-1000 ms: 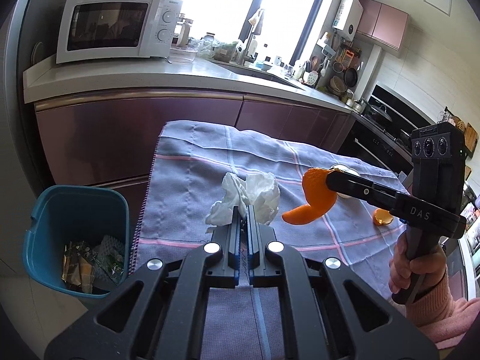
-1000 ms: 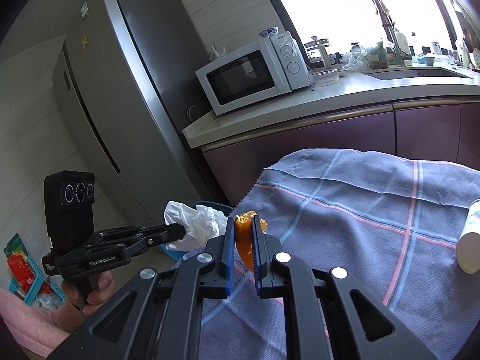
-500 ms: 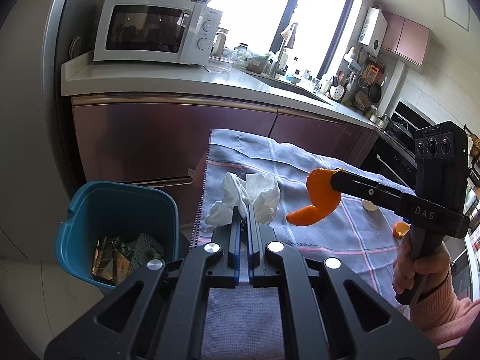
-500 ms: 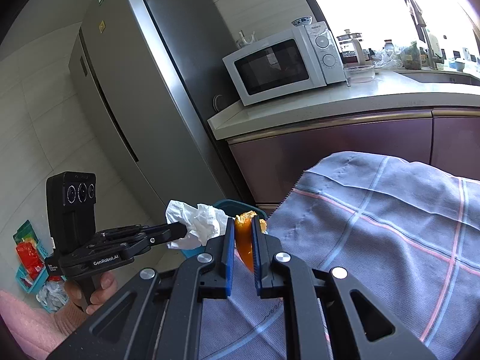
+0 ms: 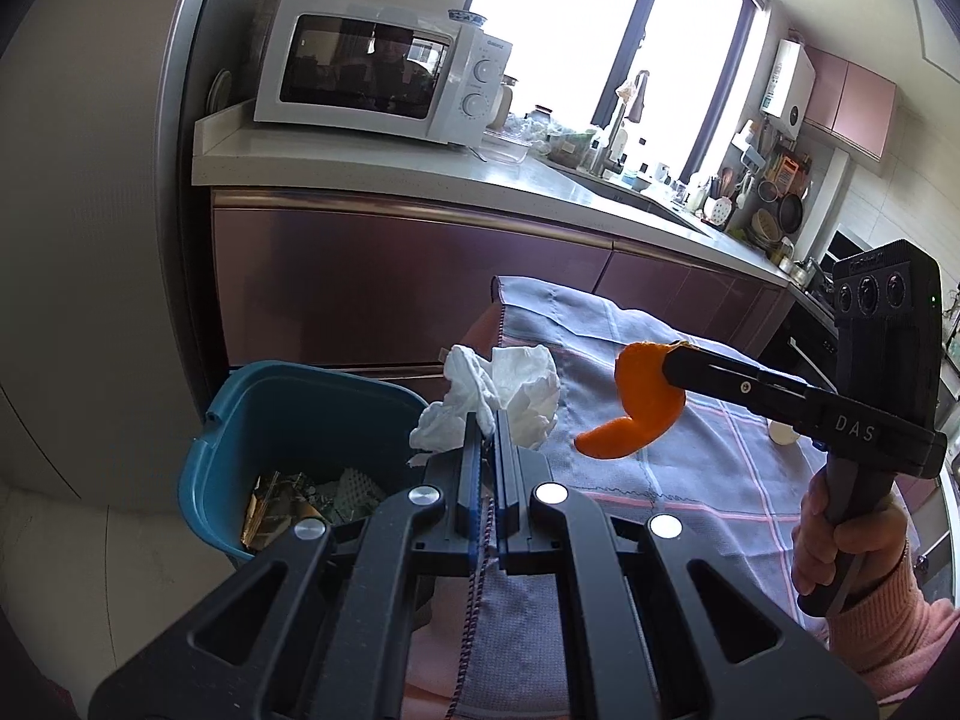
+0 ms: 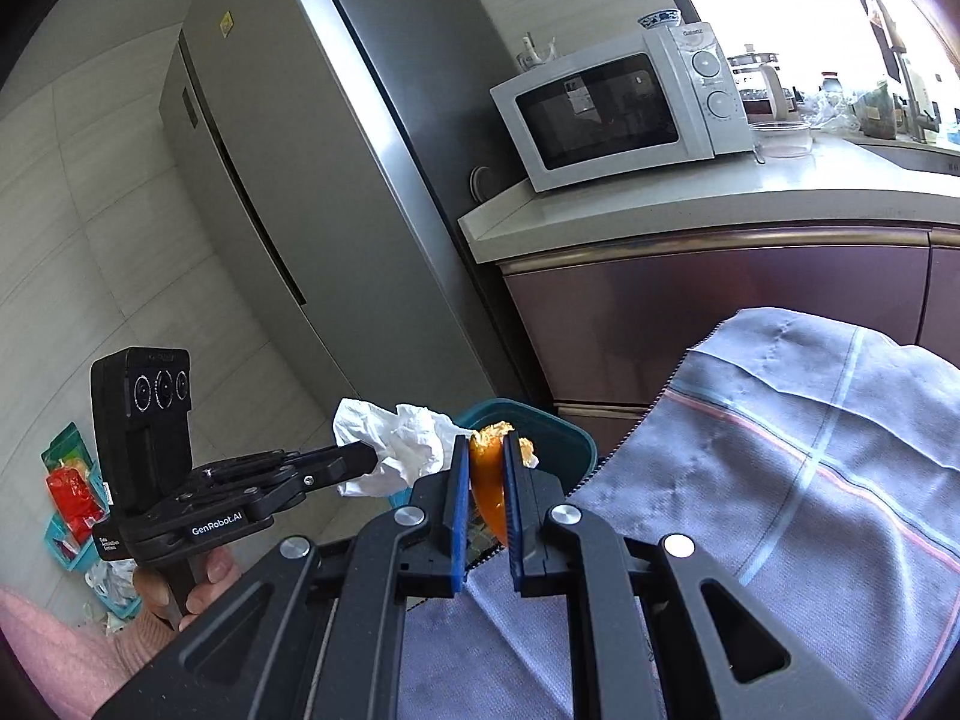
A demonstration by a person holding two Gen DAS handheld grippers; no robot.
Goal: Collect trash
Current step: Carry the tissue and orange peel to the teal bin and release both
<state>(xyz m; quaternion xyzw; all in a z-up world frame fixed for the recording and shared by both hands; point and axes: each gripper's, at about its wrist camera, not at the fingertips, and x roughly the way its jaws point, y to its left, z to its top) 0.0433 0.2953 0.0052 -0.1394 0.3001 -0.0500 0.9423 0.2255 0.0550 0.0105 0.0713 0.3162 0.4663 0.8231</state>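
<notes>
My left gripper [image 5: 487, 420] is shut on a crumpled white tissue [image 5: 510, 396] and holds it in the air at the table's left edge, just right of the blue trash bin [image 5: 240, 420]. The tissue also shows in the right wrist view [image 6: 402, 450]. My right gripper [image 6: 485, 450] is shut on a curled orange peel [image 6: 489, 492], which also shows in the left wrist view [image 5: 642, 408], held above the cloth. The bin [image 6: 540, 426] lies just beyond the peel and holds several wrappers [image 5: 300, 498].
A grey plaid cloth [image 5: 660, 480] covers the table. A small white cup [image 5: 783, 433] stands on it behind the right gripper. Maroon cabinets [image 5: 390, 282] with a microwave [image 5: 378, 69] stand behind; a steel fridge [image 6: 300, 180] stands to the left. Bags lie on the floor [image 6: 72, 492].
Both grippers have moved left with their loads, towards the bin. The bin now shows larger and closer in both views, and the table has slid to the right.
</notes>
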